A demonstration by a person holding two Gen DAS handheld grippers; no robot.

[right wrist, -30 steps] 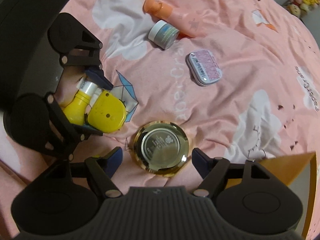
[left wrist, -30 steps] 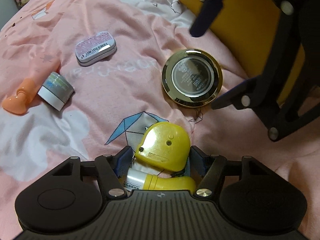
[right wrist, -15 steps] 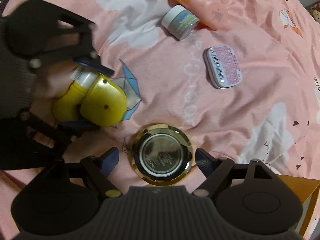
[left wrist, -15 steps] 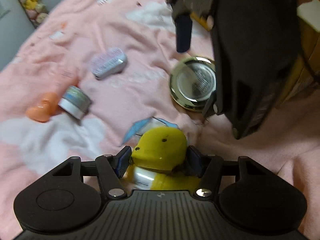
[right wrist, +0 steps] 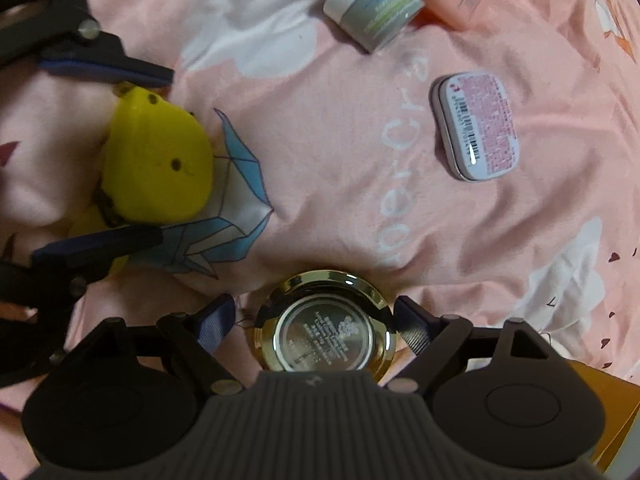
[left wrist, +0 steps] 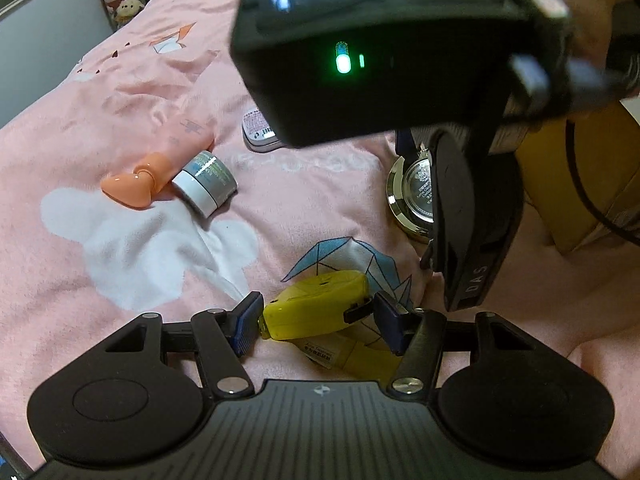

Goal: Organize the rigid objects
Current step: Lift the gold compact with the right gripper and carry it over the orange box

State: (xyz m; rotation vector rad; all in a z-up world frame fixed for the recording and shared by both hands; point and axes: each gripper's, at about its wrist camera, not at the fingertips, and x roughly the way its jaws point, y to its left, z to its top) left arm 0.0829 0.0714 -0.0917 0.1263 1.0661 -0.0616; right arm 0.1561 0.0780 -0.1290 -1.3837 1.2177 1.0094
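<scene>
- The left gripper (left wrist: 318,322) is clamped on the yellow tape measure (left wrist: 316,316), one blue pad against each side, low over the pink bedsheet (left wrist: 120,120).
- A yellow tube (left wrist: 356,356) lies just under and behind the tape measure, partly hidden by the right-hand finger.
- The right gripper (right wrist: 316,322) points steeply down over the round gold compact (right wrist: 326,332); its jaws are opening, the compact sits between them, and the pads stand just off its rim on either side, not pressing.
- From the left camera, the right gripper's black body fills the upper right and covers half of the compact.
- The compact lies flat on the sheet, label side up, just beside the blue origami bird print (right wrist: 228,224).
- Further out, the small white tin (right wrist: 476,126) with the pink label lies flat, well apart from both grippers.
- The grey jar (right wrist: 372,8) lies tilted on its side, touching the orange tube (left wrist: 132,184).
- A yellow box (left wrist: 580,184) stands at the right edge, near the compact.
</scene>
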